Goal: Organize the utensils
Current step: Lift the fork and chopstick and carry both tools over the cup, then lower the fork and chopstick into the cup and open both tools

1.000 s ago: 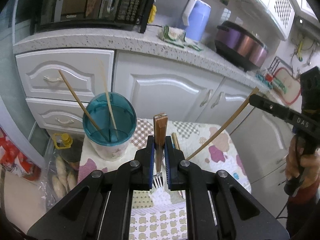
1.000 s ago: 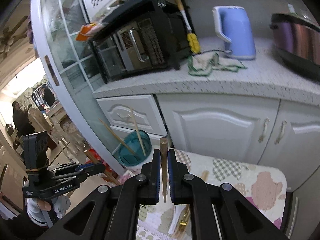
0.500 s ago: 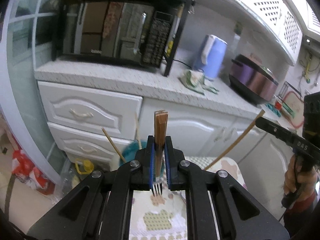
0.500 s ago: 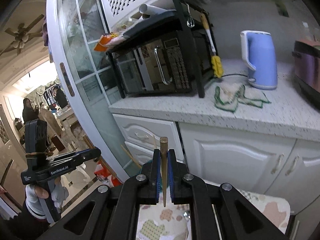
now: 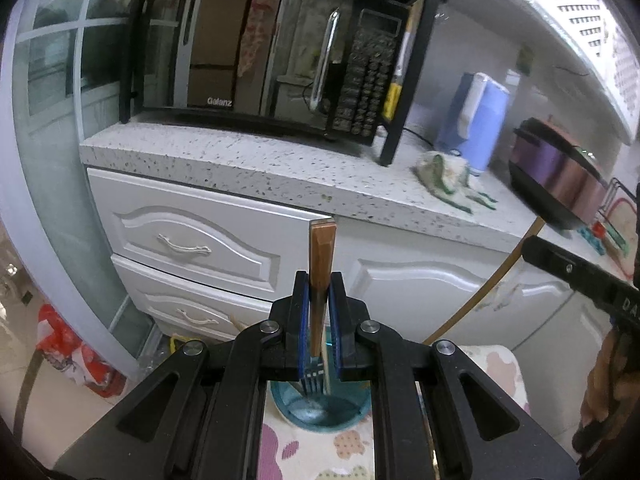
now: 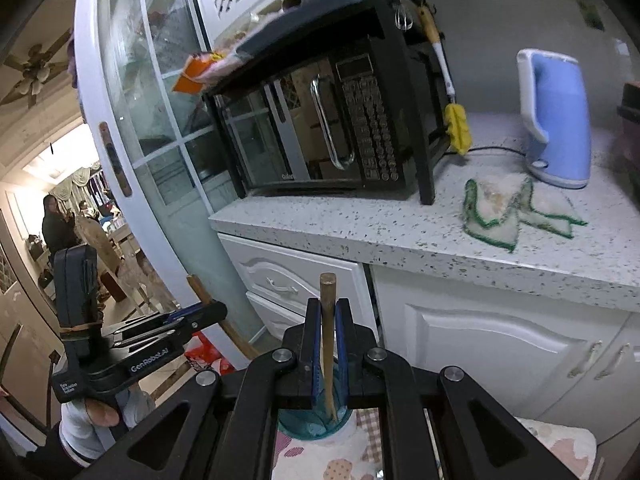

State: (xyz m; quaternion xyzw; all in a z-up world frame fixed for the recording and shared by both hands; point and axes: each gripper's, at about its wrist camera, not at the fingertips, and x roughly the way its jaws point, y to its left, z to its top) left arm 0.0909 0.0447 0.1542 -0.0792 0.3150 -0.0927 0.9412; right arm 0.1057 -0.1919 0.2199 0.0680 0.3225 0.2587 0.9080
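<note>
Left claw [image 5: 319, 312] around upright fork [image 5: 320, 276]

Home kitchen: microwave [image 5: 276, 52], kettle [image 6: 558, 118] (blue), speckled countertop [image 5: 280, 168]

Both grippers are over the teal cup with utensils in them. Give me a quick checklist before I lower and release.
1. Left gripper clamped on the wooden-handled fork: ok, tines point down.
2. Fork tines above the teal cup opening: ok, as seen in the left wrist view.
3. Right gripper clamped on the chopstick: ok.
4. Chopstick tip over the cup: ok, it shows over the teal rim in the right wrist view.
5. Clearance between the two grippers: cannot tell; each shows at the edge of the other's view.
6. Room left inside the cup: cannot tell, the grippers hide most of it.
</note>
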